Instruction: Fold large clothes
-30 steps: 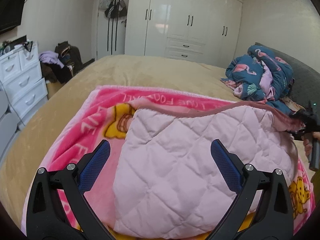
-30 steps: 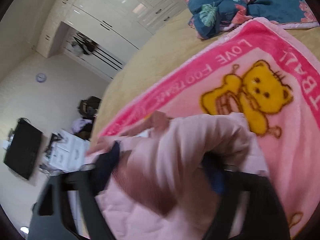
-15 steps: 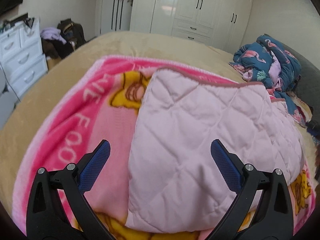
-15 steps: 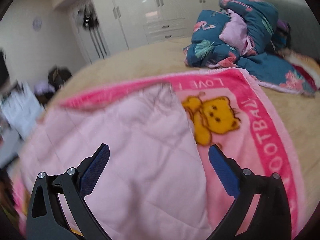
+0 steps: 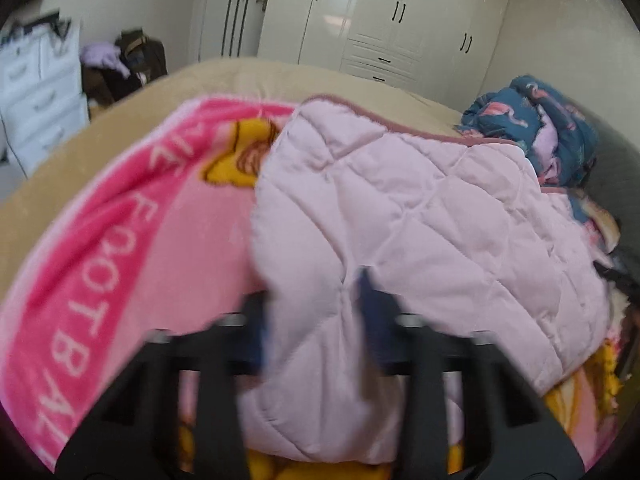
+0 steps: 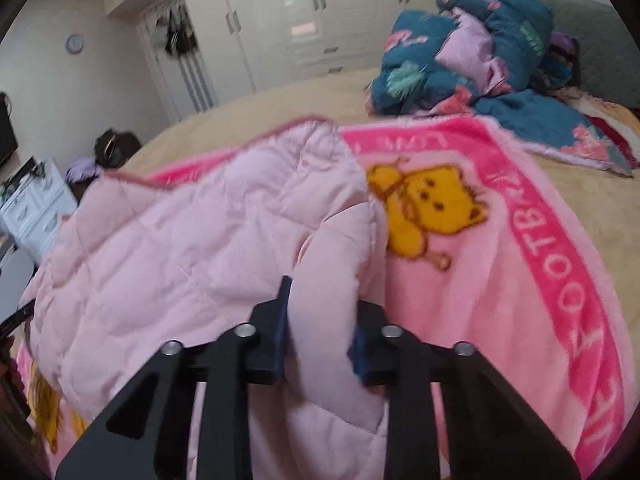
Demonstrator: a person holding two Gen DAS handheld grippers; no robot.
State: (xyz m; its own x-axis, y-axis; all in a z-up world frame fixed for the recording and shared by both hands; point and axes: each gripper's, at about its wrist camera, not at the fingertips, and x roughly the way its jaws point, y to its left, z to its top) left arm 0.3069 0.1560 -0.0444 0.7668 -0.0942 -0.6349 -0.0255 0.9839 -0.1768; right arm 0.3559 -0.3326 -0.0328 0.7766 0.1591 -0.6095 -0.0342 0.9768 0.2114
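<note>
A pale pink quilted garment lies folded on a pink bear blanket on the bed. My left gripper is shut on the garment's near left edge, a bunch of fabric pinched between its blue pads. In the right wrist view the same garment spreads to the left, and my right gripper is shut on its near right edge, beside the yellow bear on the blanket.
A crumpled teal flamingo quilt lies at the bed's far right by the grey headboard. White wardrobes stand behind the bed. A white drawer unit and a pile of bags stand left.
Half a second ago both grippers were open above the garment. Both have since moved down and closed on its near edge, bunching fabric between the pads.
</note>
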